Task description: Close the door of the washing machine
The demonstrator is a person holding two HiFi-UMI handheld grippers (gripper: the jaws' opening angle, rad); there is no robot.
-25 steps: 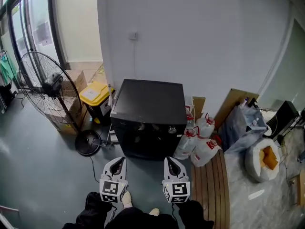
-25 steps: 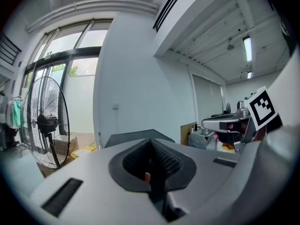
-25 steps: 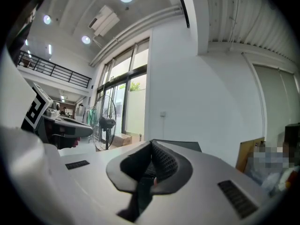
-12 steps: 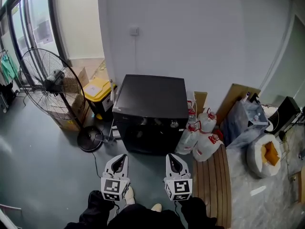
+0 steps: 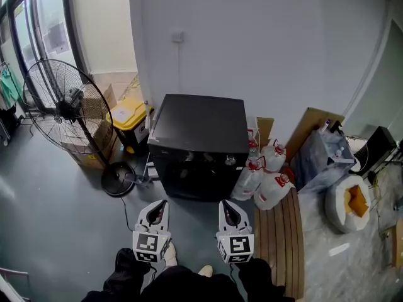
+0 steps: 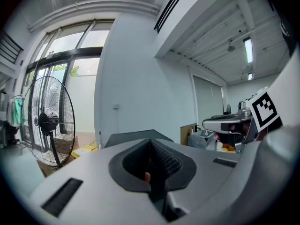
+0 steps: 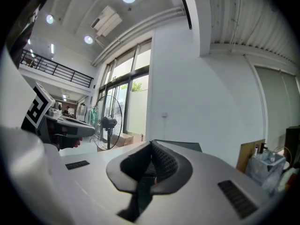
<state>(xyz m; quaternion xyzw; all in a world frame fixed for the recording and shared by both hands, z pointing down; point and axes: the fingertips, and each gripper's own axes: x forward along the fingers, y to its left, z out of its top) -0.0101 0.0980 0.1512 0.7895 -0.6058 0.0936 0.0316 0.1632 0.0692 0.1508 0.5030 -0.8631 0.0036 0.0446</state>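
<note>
Both closed, empty: left tongs (image 5: 162, 204), right tongs (image 5: 225, 204); washing machine (image 5: 200, 137) ahead.

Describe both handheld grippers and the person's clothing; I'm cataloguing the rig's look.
The left gripper and right gripper match: pale grey moulded shells tapering forward, with black ribbed pads in a dark recess. Each carries a white cube with black square markers. The person's sleeves are black.

Black box-shaped washing machine (image 5: 198, 146) backs onto the white wall (image 5: 252, 49). Left of it: yellow-lidded bin (image 5: 128, 119), then round-caged pedestal fan (image 5: 60, 109). Right, just beside it: white plastic jugs (image 5: 264, 182), slatted wooden platform (image 5: 280, 247) before them.
</note>
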